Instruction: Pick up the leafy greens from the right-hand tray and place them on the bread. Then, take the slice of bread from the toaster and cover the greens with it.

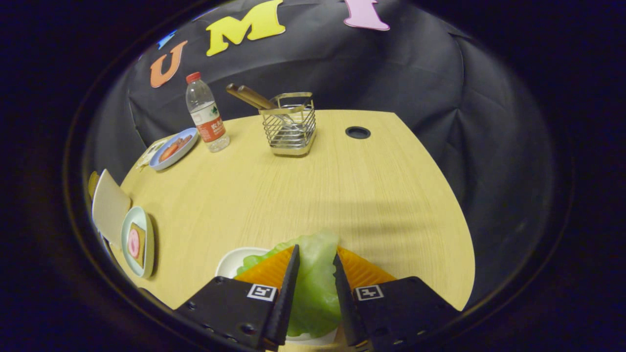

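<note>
A pale green leafy piece (315, 278) sits between my two fingers, over a small white tray (232, 261) whose rim shows just to the left of them. My gripper (316, 259) is shut on the leafy greens, both fingers pressing its sides. Far to the left, a light plate (126, 230) holds a slice of bread (141, 244) with a pink round slice on top. A pale flat-sided toaster (108, 205) stands just behind that plate; I cannot see a bread slice in it.
A water bottle (207, 113) with a red cap stands at the back left beside a blue plate (172, 149) with reddish food. A wire cutlery holder (289, 124) with wooden handles stands at the back middle. A round cable hole (357, 132) lies right of it.
</note>
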Action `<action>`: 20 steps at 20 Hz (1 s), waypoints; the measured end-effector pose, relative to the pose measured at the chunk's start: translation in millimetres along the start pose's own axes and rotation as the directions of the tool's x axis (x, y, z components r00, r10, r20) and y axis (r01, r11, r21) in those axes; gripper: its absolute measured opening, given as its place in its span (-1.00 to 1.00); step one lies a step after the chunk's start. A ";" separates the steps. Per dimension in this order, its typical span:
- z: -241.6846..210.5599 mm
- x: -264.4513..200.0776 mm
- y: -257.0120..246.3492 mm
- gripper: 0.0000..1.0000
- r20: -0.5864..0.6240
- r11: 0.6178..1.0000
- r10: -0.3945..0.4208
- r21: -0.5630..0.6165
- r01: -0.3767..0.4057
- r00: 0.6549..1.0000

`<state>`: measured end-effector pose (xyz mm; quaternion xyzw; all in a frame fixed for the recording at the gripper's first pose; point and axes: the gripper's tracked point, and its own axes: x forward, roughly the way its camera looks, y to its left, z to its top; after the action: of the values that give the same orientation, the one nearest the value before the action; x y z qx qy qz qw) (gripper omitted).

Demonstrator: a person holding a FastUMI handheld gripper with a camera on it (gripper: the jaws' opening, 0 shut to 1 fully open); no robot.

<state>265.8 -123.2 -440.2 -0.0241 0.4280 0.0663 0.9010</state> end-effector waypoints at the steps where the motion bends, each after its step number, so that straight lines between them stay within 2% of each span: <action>1: 2.5 -1.7 -2.9 -0.12 0.007 1.000 -0.023 0.001 0.023 1.000; 6: 9.9 -9.6 -3.4 -0.12 0.024 0.995 -0.093 -0.019 0.094 0.995; 7: 8.3 -11.7 -5.9 -0.13 0.015 0.991 -0.130 -0.015 0.131 0.991; 9: 7.3 -21.7 -4.1 -0.86 0.015 0.985 -0.171 0.032 0.171 0.985; 14: 9.6 -62.3 19.5 -0.87 0.050 0.975 -0.221 0.050 0.219 0.974; 16: 8.9 -75.2 30.9 -1.00 0.059 0.970 -0.239 0.054 0.236 0.969; 20: 7.7 -109.9 57.2 -1.00 0.077 0.957 -0.281 0.090 0.274 0.957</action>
<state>195.0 -76.7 -349.4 -0.0458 0.3822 -0.0767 0.9197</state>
